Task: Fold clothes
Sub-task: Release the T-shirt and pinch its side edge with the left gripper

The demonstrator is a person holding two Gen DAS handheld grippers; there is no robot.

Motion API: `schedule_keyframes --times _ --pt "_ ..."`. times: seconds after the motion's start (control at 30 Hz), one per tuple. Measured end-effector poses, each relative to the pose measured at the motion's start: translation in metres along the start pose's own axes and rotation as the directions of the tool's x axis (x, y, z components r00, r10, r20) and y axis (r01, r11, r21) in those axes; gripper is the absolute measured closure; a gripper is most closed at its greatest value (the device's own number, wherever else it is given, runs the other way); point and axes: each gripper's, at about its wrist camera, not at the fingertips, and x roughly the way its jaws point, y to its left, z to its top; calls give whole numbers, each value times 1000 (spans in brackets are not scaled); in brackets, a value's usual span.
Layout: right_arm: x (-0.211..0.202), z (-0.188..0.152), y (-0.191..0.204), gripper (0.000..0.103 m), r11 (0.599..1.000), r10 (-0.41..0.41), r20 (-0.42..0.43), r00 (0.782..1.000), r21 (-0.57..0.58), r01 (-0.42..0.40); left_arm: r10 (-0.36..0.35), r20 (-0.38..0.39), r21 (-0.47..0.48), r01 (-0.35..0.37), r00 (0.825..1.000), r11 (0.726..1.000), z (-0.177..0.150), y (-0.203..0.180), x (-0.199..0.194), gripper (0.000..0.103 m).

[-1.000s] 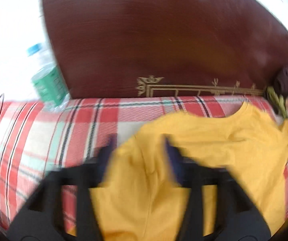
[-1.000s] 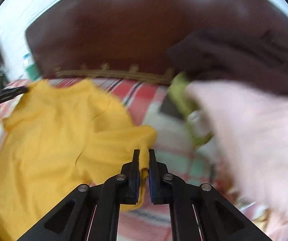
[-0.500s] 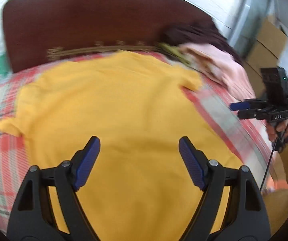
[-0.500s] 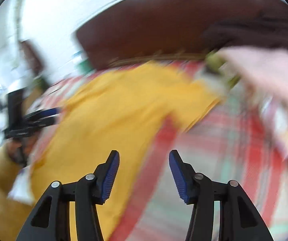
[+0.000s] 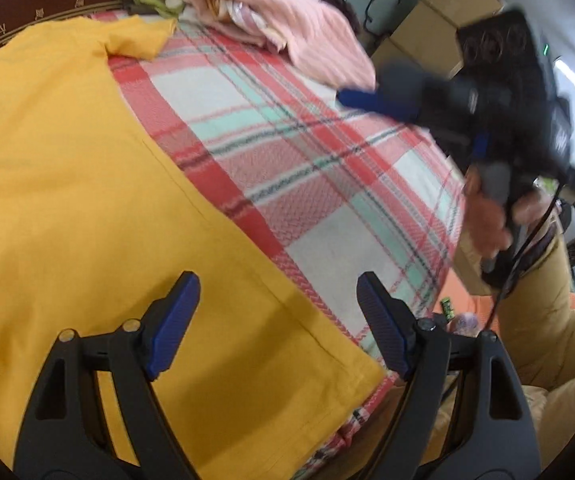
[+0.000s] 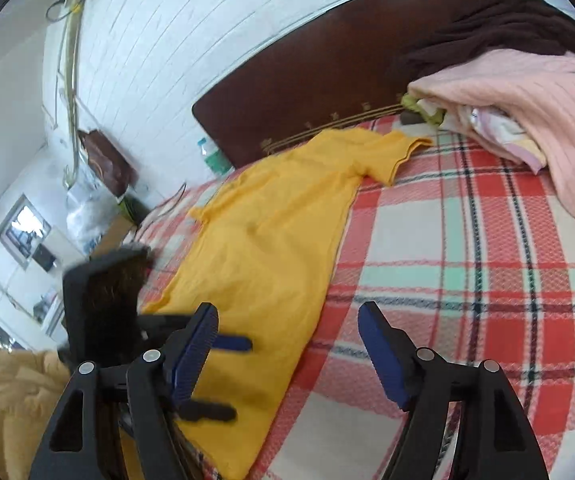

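A yellow T-shirt [image 5: 67, 160] lies spread flat on the plaid bed cover [image 5: 307, 160], its collar toward the headboard. My left gripper [image 5: 277, 300] hangs open just above the shirt's hem corner, touching nothing. In the right wrist view the shirt [image 6: 271, 240] runs from the headboard down to the lower left. My right gripper [image 6: 287, 320] is opening its jaws above the shirt's side edge and the plaid cover [image 6: 447, 260], with nothing between them. The left gripper [image 6: 239, 379] shows blurred beside it. One of the right gripper's blue fingers [image 5: 367, 100] appears at upper right in the left wrist view.
A pile of pink and dark brown clothes [image 6: 527, 92] lies by the brown headboard [image 6: 307, 92]. A water bottle [image 6: 211, 156] stands left of the headboard. Cardboard boxes [image 5: 447, 8] stand beyond the bed. The person's tan trousers [image 5: 547, 340] are at the bed's near edge.
The right gripper let go of the shirt's sleeve, opened wide and drew back toward the hem end. The left gripper swung, still open, from the shirt's upper part to its hem corner.
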Motion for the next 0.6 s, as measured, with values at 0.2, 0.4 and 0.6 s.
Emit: schedule_keyframes --times 0.2,0.4,0.6 --pt "21 34 -24 25 1000 3 17 1000 9 -3 132 -20 23 -131 991 991 -2 -18 15 21" --pt "64 64 -55 24 998 11 -12 1000 67 -10 219 7 7 -219 976 976 -6 -3 6 63" --pt "128 100 -107 24 973 5 -24 1000 231 1 194 33 -81 -191 980 978 -5 18 4 86"
